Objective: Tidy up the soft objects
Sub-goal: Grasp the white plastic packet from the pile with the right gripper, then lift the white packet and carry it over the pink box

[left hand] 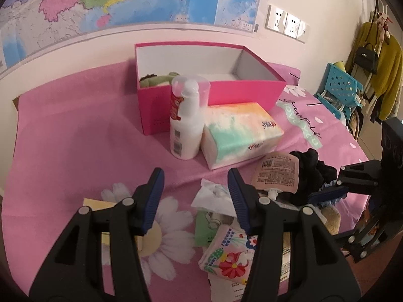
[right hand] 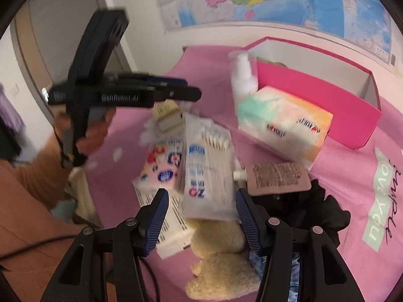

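Green plush toy (left hand: 157, 78) inside pink box (left hand: 241, 93)

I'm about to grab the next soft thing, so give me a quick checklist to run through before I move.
1. Left gripper empty, jaws apart: ok.
2. Right gripper empty, jaws apart: ok.
3. Pink box open with room inside: ok.
4. Beige plush toy below the right gripper, reachable: ok.
5. Plush free of clutter: not ok, the cotton swab pack overlaps it.
6. Black cloth untangled from neighbours: cannot tell.
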Action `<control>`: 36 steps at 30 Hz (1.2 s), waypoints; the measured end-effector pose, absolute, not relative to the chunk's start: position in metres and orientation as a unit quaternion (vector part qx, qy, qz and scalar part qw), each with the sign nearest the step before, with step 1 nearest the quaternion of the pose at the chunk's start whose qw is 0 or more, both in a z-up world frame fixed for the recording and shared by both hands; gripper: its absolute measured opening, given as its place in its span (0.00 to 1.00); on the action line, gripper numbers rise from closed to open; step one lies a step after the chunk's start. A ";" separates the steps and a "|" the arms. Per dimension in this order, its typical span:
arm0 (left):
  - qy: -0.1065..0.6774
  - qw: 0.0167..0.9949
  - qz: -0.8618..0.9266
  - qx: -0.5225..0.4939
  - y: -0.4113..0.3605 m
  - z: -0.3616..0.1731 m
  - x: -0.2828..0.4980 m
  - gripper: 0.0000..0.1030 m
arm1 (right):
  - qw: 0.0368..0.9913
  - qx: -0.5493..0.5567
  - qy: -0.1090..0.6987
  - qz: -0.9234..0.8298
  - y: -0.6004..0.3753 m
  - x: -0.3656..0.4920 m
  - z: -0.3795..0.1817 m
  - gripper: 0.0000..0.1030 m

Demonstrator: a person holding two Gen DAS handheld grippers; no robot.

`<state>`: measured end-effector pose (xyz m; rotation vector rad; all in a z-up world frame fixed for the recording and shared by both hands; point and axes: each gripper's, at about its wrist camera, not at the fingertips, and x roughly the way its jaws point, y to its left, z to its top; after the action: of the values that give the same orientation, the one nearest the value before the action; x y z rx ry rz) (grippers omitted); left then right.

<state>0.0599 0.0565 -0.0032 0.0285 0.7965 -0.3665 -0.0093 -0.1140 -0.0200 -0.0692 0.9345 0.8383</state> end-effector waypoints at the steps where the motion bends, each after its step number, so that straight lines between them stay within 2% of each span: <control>1: 0.386 0.905 -0.179 0.013 0.056 -0.004 0.059 0.53 | 0.808 -0.040 0.438 0.392 -0.111 -0.011 -0.023 0.55; 5: 0.388 0.902 -0.187 0.008 0.057 -0.005 0.059 0.53 | 0.821 -0.067 0.430 0.370 -0.115 -0.015 -0.030 0.51; 6: 0.388 0.902 -0.188 0.007 0.056 -0.005 0.059 0.53 | 0.823 -0.063 0.428 0.367 -0.118 -0.013 -0.031 0.47; 7: 0.389 0.901 -0.190 0.005 0.056 -0.006 0.060 0.53 | 0.822 -0.053 0.427 0.373 -0.120 -0.012 -0.030 0.39; 12: 0.395 0.896 -0.205 -0.010 0.059 -0.009 0.066 0.53 | 0.824 -0.022 0.412 0.387 -0.132 -0.007 -0.020 0.23; 20: 0.393 0.886 -0.245 -0.025 0.058 -0.008 0.075 0.57 | 0.826 0.056 0.411 0.380 -0.163 0.017 -0.016 0.19; 22: 0.397 0.882 -0.253 -0.018 0.054 -0.010 0.077 0.57 | 0.826 0.074 0.414 0.375 -0.168 0.023 -0.019 0.13; 25: 0.412 0.872 -0.263 -0.008 0.047 -0.018 0.082 0.57 | 0.823 0.118 0.424 0.358 -0.181 0.038 -0.027 0.13; 32: 0.440 0.856 -0.271 0.021 0.028 -0.033 0.101 0.57 | 0.818 0.144 0.432 0.352 -0.189 0.047 -0.034 0.13; 36: 0.444 0.849 -0.285 0.028 0.022 -0.035 0.108 0.67 | 0.819 0.157 0.432 0.344 -0.194 0.050 -0.037 0.14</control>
<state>0.1081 0.0218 -0.0354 0.0595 0.9351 -0.6014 0.0504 -0.1935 -0.0370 0.3337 0.9204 0.7338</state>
